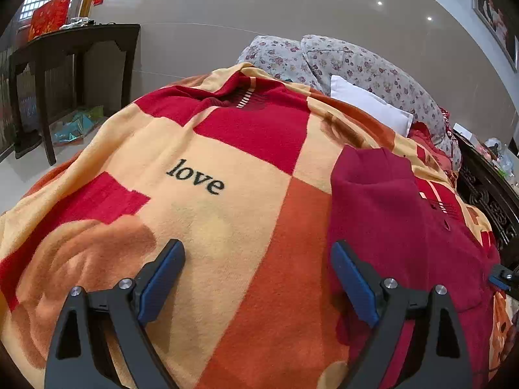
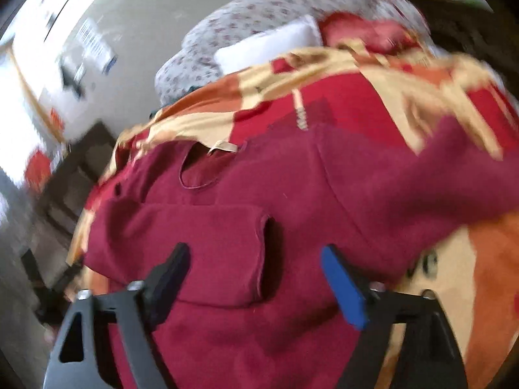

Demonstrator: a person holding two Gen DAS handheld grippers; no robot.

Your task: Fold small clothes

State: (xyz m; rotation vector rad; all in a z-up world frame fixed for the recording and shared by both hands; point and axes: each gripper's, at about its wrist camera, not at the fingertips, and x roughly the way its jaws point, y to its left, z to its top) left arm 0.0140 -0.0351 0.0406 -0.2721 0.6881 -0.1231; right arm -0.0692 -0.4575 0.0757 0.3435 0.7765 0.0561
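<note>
The left tongs (image 1: 256, 278) stand wide open above the patterned blanket (image 1: 207, 149), with only blanket cloth showing between the two blue pads; they grip nothing. Whether the right-hand pad brushes the edge of the dark red garment (image 1: 399, 227) just beside it is hard to tell. These tongs point downward at a slant across the bed, toward the printed word "love" (image 1: 195, 176).

The right tongs (image 2: 254, 275) are also spread apart, held over the dark red garment (image 2: 292, 194), and their pads press on nothing. A folded-over sleeve (image 2: 201, 246) of the garment lies between and just ahead of the fingers, its cuff end facing the blue pad. These tongs also tilt down toward the bed.

The garment lies spread on the blanket, its neckline (image 2: 207, 168) with a pale label toward the far side, its other sleeve (image 2: 454, 175) stretched out to the right in the right wrist view. From the left wrist view it occupies the right part of the blanket, and a small bit of the right tongs (image 1: 501, 277) peeps in at the frame's right edge.

The right wrist view is smeared by motion blur, so the blanket's pattern and the room behind are indistinct. Beyond the blanket sit a white pillow (image 1: 369, 107) and a flowered quilt (image 1: 340, 61). The hands holding the tongs are out of view, and the garment's lower hem is cut off by the frame.
</note>
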